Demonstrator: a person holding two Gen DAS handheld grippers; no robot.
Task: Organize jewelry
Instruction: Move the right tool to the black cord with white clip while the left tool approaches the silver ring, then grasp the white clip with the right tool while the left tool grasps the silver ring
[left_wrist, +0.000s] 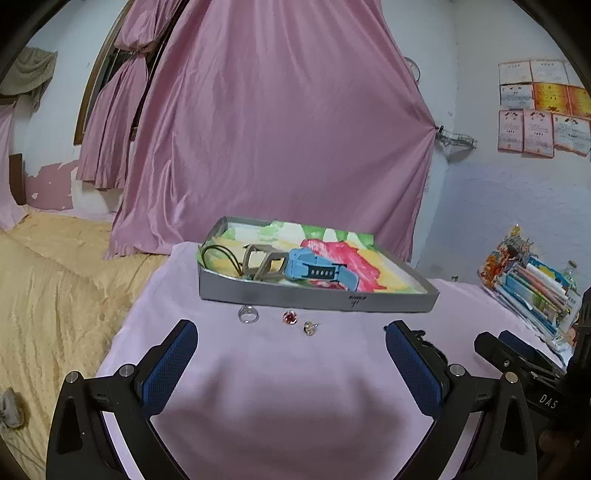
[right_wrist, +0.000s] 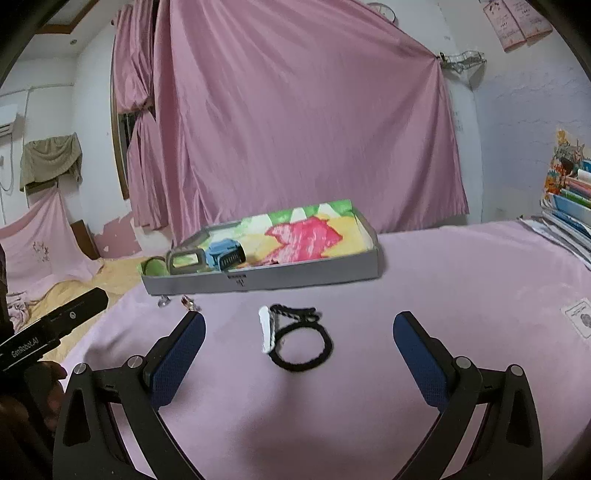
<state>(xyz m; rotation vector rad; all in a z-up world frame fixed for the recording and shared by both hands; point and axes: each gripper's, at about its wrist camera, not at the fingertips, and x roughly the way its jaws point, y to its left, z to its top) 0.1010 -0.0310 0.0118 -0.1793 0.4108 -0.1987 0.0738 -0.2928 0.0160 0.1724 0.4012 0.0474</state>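
We hold both grippers above a counter (left_wrist: 258, 387) covered in pink cloth, and both are empty. The left gripper (left_wrist: 290, 343) has its blue-padded fingers (left_wrist: 168, 365) spread wide, released, grasping nothing. The right gripper (right_wrist: 299, 338) is the same, its fingers (right_wrist: 419, 354) wide apart over the cloth.

Ahead of us sits a shallow grey tray (left_wrist: 314, 297) lined with a bright green, yellow and red picture. Inside it, toward its left end, we see a thin dark bangle (left_wrist: 221, 258), a tan watch strap (left_wrist: 264, 262) and a blue watch (left_wrist: 317, 269) lying side by side.

Three small pieces lie on the cloth just in front of the tray, between it and the left gripper: a silver ring (left_wrist: 248, 314), a red stone piece (left_wrist: 290, 317) and a small gold piece (left_wrist: 310, 328). They are near one another but apart.

In the right wrist view, a black hair tie (right_wrist: 301, 345) lies between the right fingers, with a white clip (right_wrist: 266, 328) touching its left edge and a black braided band (right_wrist: 295, 313) just behind it.

A stack of books (left_wrist: 532, 291) rests at the counter's right side. Pink curtains (left_wrist: 277, 129) hang behind.
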